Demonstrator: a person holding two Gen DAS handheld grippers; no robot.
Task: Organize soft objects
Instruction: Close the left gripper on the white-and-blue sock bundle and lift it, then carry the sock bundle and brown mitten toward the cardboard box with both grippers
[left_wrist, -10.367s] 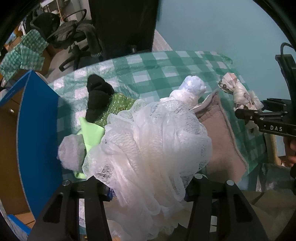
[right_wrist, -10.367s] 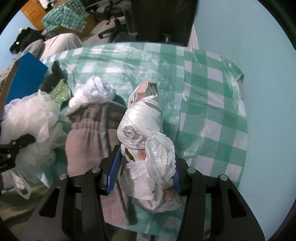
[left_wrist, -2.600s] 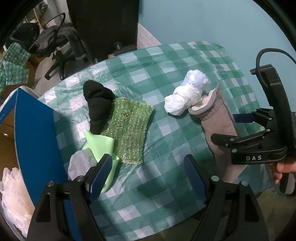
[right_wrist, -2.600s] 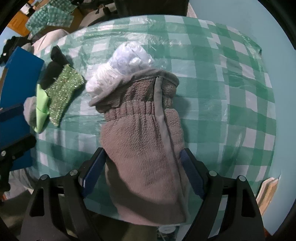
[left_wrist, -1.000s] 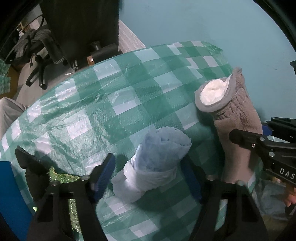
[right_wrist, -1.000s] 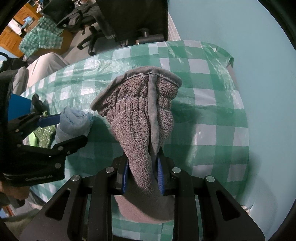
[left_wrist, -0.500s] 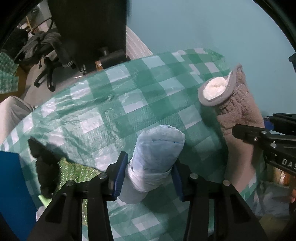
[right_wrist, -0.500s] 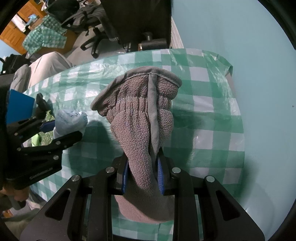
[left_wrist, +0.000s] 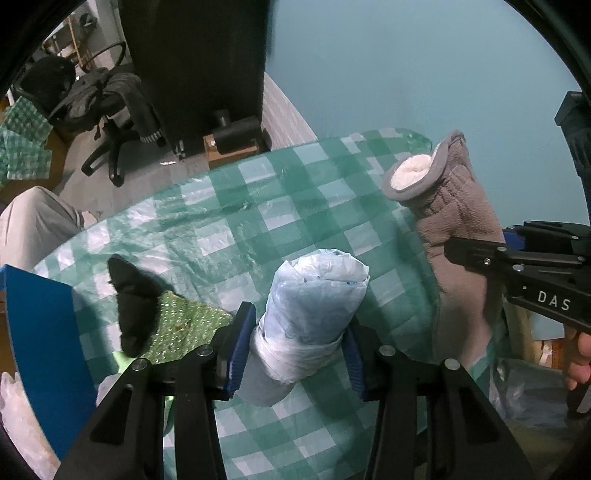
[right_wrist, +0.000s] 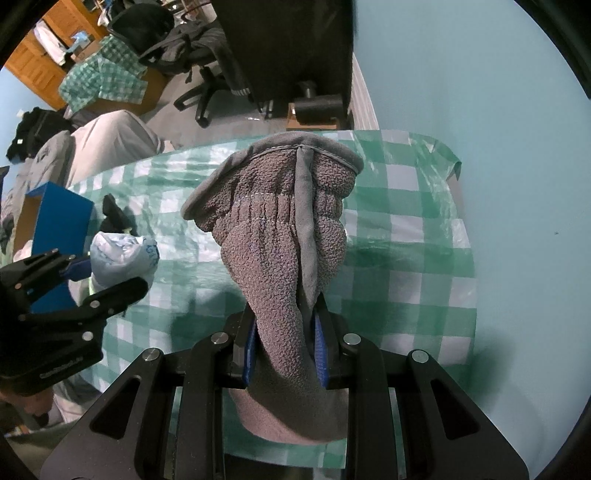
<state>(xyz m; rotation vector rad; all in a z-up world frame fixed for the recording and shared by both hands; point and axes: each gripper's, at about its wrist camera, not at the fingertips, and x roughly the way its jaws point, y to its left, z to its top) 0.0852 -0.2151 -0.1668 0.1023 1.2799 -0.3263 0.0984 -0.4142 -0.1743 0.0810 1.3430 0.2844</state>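
Both tools gripping, lifted off the table
Left tool (left_wrist: 295, 347) clamps the rolled plastic bag (left_wrist: 310, 302), right tool (right_wrist: 286, 343) pinches the grey glove (right_wrist: 280, 229); blue box (left_wrist: 40, 354) holds white mesh; both now higher above the table (left_wrist: 221, 229).

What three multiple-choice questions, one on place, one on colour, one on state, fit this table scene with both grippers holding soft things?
1. Where is the black sock?
A. Partly over the glittery green cloth
B. Inside the glove
C. In the right gripper

2. What colour is the fuzzy fleece glove's lining?
A. Red
B. White
C. Black

3. What is the left gripper doing?
A. Empty
B. Clamping the rolled pale blue plastic bag
C. Clamping the sock

Answers: 1 A, the sock's toe overlaps the cloth. 2 B, white shows in the cuff. 3 B, both pads press the roll.
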